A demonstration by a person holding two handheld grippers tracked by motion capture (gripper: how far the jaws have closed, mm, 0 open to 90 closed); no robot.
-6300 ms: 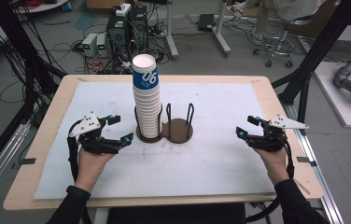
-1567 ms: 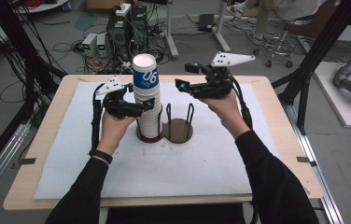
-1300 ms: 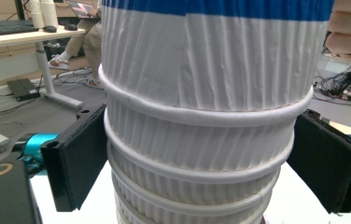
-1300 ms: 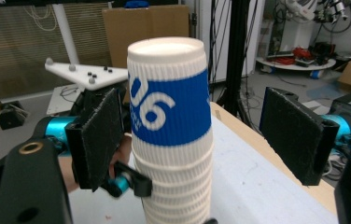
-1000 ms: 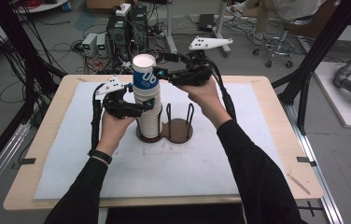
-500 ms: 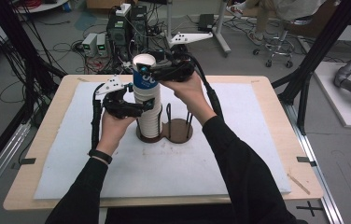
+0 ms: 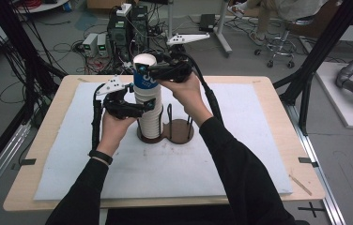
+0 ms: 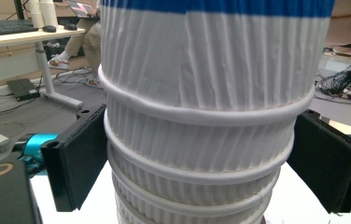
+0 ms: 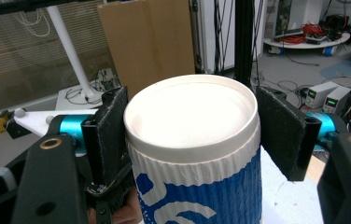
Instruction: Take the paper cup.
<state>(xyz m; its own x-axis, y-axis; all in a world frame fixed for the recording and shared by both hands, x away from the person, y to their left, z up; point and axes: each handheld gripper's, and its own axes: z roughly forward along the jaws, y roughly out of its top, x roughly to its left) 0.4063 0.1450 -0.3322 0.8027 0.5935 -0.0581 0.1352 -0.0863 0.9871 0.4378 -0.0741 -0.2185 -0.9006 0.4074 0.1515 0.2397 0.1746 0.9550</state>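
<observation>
Here, the cup stack (image 7: 150, 110) stands upright on the white mat (image 7: 240, 154), long axis vertical, mouths up, a bit towards 11 o'clock from the mat's centre. It sits in the left ring of a dark brown two-ring holder (image 7: 179, 131); the right ring has thin black wire posts and sits at 3 o'clock from the stack.

The top cup (image 7: 144, 75) is the blue-and-white one, rim up, open mouth facing the ceiling, no tilt seen. Cups below are plain white w/ ribbed walls, rims stacked close.

Left gripper (image 7: 142, 107) comes in from 9 o'clock, mid-height on the stack. In the left gripper view, its black pads (image 8: 78, 163) bracket the white ribbed cups on both sides; jaws wide, clasping the stack as far as can be told.

Right gripper (image 7: 147, 71) comes in from 3 o'clock at the top. Its jaws have just been closing, w/ the blue cup between them; in the right gripper view (image 9: 192, 140) the left pad presses the cup just under the rim, the right pad at the rim's far side, so it's clamped on the top cup.
</observation>
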